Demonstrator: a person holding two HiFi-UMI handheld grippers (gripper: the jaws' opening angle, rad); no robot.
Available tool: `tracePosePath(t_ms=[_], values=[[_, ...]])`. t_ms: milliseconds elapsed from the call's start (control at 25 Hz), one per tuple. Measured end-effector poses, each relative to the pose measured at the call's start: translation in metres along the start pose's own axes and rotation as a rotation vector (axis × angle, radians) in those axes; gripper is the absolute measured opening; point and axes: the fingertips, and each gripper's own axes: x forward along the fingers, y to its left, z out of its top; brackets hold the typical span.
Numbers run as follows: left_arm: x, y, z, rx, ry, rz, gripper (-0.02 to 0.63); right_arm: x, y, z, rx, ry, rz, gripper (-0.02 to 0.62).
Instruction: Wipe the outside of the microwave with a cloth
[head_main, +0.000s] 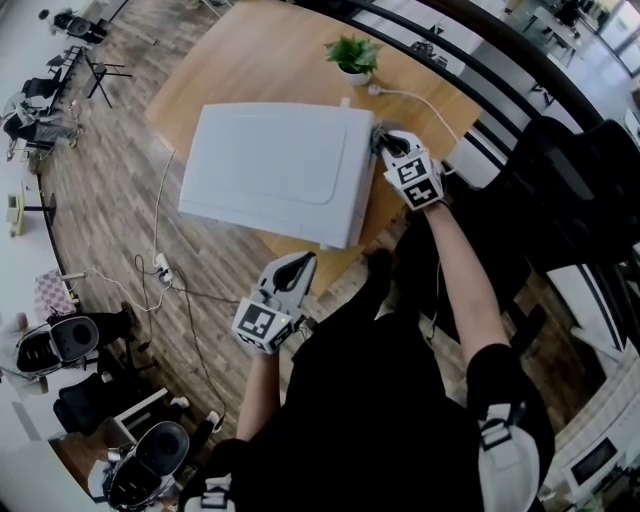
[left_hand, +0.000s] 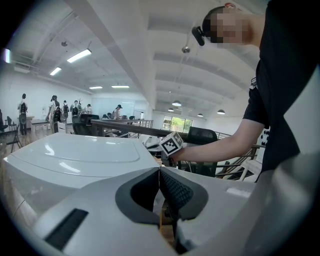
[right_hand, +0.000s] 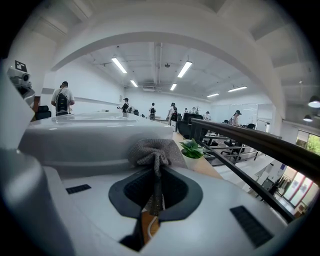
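Right gripper view has the right hand-held gripper (right_hand: 156, 172) clamped on a narrow fold of the grey cloth (right_hand: 155, 149), whose bunched end sits at the side wall of the white microwave (right_hand: 90, 135); whether it presses on the wall I cannot tell. With so little cloth in the grip, a firm drag along the casing could pull it free. The potted plant (right_hand: 192, 149) stands just beside this corner, and a white cable (head_main: 420, 100) runs along the table (head_main: 200, 75), so a wide sweep might tip the plant or snag the cable. The left hand-held gripper (left_hand: 160, 172) hovers off the microwave's near edge, jaws together on nothing, so nothing braces the microwave. Since it sits near the table's edge, a hard push could slide it.
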Motion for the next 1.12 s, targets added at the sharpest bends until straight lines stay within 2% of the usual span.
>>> tracePosePath(t_ms=[320, 1120], values=[[-0.001, -0.009, 0.0, -0.007, 0.008, -0.018, 0.003, -0.008, 0.016, -0.005, 0.017, -0.03, 0.026, 0.017], [0.006, -0.029, 0.012, 0.021, -0.006, -0.009, 0.003, -0.029, 0.062, -0.021, -0.004, -0.023, 0.112, 0.017]])
